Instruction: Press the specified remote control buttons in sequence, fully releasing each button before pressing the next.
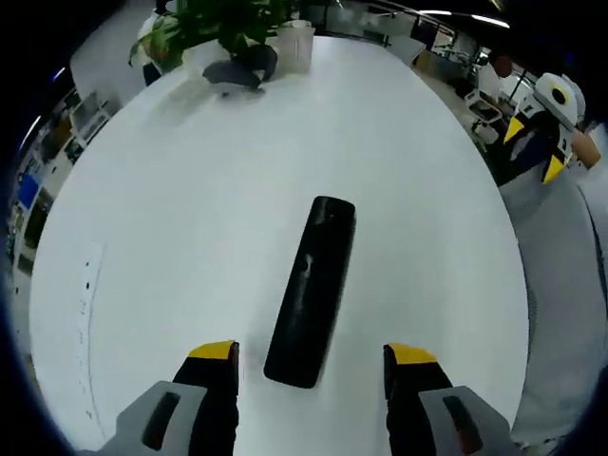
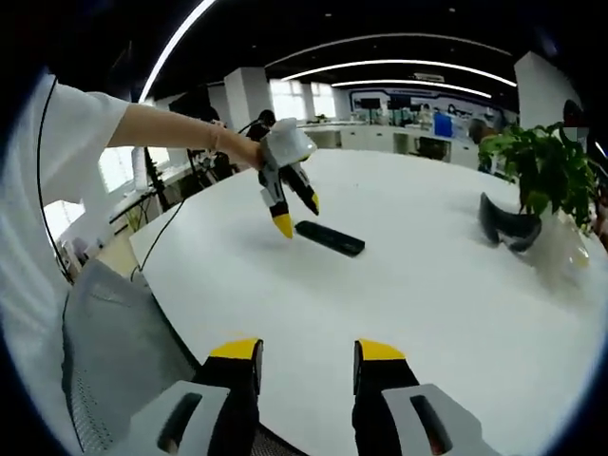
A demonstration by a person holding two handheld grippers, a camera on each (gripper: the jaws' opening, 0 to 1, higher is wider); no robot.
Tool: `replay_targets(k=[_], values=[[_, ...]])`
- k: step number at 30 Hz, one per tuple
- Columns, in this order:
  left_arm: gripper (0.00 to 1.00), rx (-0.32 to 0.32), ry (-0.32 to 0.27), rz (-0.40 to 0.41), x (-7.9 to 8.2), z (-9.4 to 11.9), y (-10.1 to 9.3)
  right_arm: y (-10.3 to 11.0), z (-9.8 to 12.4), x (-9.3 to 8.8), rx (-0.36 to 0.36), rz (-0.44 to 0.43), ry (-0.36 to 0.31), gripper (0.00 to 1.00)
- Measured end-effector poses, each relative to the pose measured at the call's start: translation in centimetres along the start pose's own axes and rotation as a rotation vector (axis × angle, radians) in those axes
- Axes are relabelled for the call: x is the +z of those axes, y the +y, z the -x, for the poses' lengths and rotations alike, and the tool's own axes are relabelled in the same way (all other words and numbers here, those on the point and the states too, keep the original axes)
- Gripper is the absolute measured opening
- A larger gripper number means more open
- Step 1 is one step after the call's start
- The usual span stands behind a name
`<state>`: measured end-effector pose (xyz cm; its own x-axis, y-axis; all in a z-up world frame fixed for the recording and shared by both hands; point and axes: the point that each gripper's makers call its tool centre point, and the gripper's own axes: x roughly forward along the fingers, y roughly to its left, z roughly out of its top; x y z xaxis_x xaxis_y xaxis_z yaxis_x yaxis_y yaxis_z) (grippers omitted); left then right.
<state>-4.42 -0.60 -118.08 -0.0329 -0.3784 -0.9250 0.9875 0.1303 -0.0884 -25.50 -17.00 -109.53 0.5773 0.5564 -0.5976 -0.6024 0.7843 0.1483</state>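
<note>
My left gripper (image 1: pixel 312 363) hangs over the white table (image 1: pixel 171 247) with its jaws spread wide, holding nothing. The black remote control (image 1: pixel 312 290) lies flat between and just ahead of them, its near end between the yellow tips. My right gripper (image 2: pixel 306 359) is open too, well back from the remote control (image 2: pixel 330 237), near the table's edge.

Left gripper view sits close above the bench (image 1: pixel 171 237) looking steeply down at the remote (image 1: pixel 312 290) right ahead, while the right gripper view hangs back at the bench (image 2: pixel 399 285) edge, facing low across it, so both share that remote (image 2: pixel 329 237) and the potted plant (image 2: pixel 543 171) (image 1: pixel 223 24).
</note>
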Motion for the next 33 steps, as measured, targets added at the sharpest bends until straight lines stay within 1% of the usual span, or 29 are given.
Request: replay_targets(k=[1,3,6,8,10,11,12,14,15,17,21,22,27,30,33], values=[[0.60,-0.003,0.003,0.001,0.0,-0.1,0.0,-0.1,0.0,0.0,0.000,-0.004,0.002,0.33],[0.56,-0.007,0.028,-0.015,-0.2,-0.6,0.0,-0.5,0.1,-0.3,-0.012,-0.024,0.017,0.28],[0.52,-0.005,0.039,-0.031,-0.1,-0.9,0.0,-0.8,0.3,-0.2,-0.023,-0.048,0.011,0.24],[0.47,0.028,0.049,-0.053,-0.1,-0.9,0.6,-1.0,0.5,-0.2,-0.029,-0.061,0.004,0.22],[0.43,0.022,0.047,-0.046,0.0,-0.8,0.6,-1.3,0.6,-0.1,-0.038,-0.075,-0.007,0.21],[0.38,0.013,0.046,-0.056,0.0,-0.8,0.4,-1.4,0.7,0.0,-0.043,-0.080,-0.009,0.20],[0.31,0.010,0.054,-0.084,-0.1,-0.8,0.2,-1.6,0.8,0.1,-0.047,-0.084,-0.012,0.20],[0.29,0.050,0.067,-0.148,-0.3,-0.8,0.7,-1.8,0.9,0.3,-0.059,-0.088,-0.023,0.19],[0.28,0.062,0.072,-0.163,-0.3,-0.9,0.7,-1.9,0.9,0.4,-0.062,-0.091,-0.027,0.18],[0.25,0.048,0.067,-0.146,-0.3,-0.9,0.1,-2.0,1.0,0.6,-0.067,-0.097,-0.040,0.17],[0.24,0.074,0.052,-0.156,-0.4,-0.7,0.3,-2.1,1.3,1.1,-0.070,-0.116,-0.065,0.16],[0.24,0.070,0.049,-0.150,-0.4,-0.7,0.2,-2.1,1.3,1.1,-0.071,-0.119,-0.069,0.16],[0.24,0.059,0.035,-0.121,-0.7,-0.6,-0.7,-2.3,1.6,1.2,-0.081,-0.125,-0.077,0.15],[0.24,0.068,0.029,-0.094,-0.9,-0.6,-1.2,-2.4,1.6,1.3,-0.081,-0.130,-0.086,0.14],[0.24,0.082,0.024,-0.085,-1.2,-0.7,-1.6,-2.4,1.4,1.3,-0.077,-0.135,-0.089,0.14]])
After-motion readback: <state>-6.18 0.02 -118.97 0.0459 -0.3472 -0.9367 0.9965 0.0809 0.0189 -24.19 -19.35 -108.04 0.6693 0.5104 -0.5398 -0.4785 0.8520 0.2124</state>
